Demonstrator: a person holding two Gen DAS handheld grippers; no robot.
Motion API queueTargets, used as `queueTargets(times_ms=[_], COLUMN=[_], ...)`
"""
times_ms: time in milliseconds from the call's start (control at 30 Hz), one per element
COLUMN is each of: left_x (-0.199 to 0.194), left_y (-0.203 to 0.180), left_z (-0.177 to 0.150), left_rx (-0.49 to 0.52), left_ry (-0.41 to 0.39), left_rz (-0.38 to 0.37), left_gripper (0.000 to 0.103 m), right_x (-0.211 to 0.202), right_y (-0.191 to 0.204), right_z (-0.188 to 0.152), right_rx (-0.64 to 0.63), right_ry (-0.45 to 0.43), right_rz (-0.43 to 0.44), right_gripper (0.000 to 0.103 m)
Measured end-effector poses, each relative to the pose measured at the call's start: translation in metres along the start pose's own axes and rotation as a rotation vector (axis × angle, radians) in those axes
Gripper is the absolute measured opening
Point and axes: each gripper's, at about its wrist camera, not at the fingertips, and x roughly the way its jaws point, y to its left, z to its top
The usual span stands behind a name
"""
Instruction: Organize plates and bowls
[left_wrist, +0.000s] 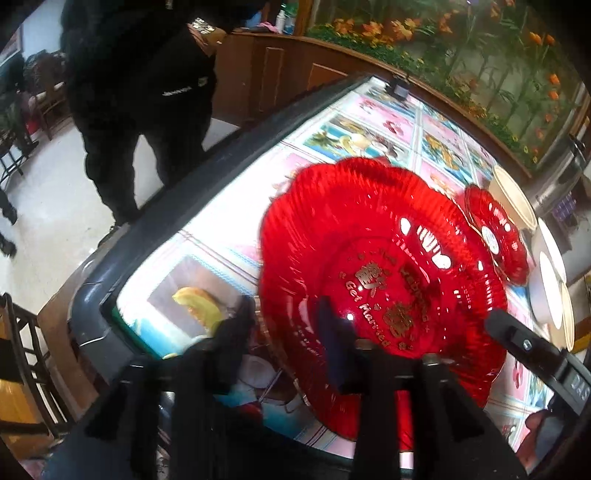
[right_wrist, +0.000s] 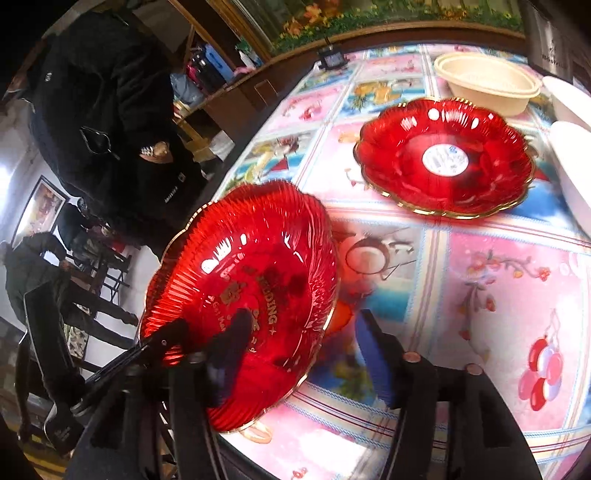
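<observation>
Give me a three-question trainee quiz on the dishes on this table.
1. True or false: the red plate with gold lettering carries a round paper label in its middle.
2. What stands just beyond the other red plate, the one with the white sticker? A) a cream bowl B) a kettle C) a mug
3. Fill in: the gold lettering reads "Get ____".

Key: 1 false; 2 A; 3 Married.
</observation>
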Motion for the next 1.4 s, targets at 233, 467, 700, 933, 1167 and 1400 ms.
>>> queueTargets(times_ms=[233,467,700,933,1167,1400], left_x=[-0.047,-0.083,-0.077,-0.075,-0.069,-0.067], left_y=[0.005,-0.044,-0.095,-0.118,-0.129,-0.138], left_z=[-0.007,-0.015,-0.024,-0.034,-0.032,-0.023], left_rx=[-0.07,0.092,0.246,0.311,0.321,0.334], left_ry=[-0.247,-0.442,-0.418,-0.381,-0.348,-0.325], left_rz=[0.06,-0.056,-0.134,-0.146,-0.171,-0.204], left_gripper=[0.065,0.083,0.083,0.083,0.083,0.083], right_x=[-0.036,-0.074,-0.092,-0.093,-0.092,-0.1], right_y=[-0.03,-0.074,-0.105,-0.122,-0.122,-0.122], right_z=[-0.015,-0.029,-0.033,-0.036,-0.035,-0.026], right_rx=[0.038,0.155,0.239,0.277,0.265,0.266], right_ry=[-0.136,-0.303,-0.394,-0.404,-0.39,-0.405], right_rz=[0.047,0.06,0.055,0.061,0.069,0.069], right_gripper=[0.074,0.08,0.098,0.099,0.099,0.099])
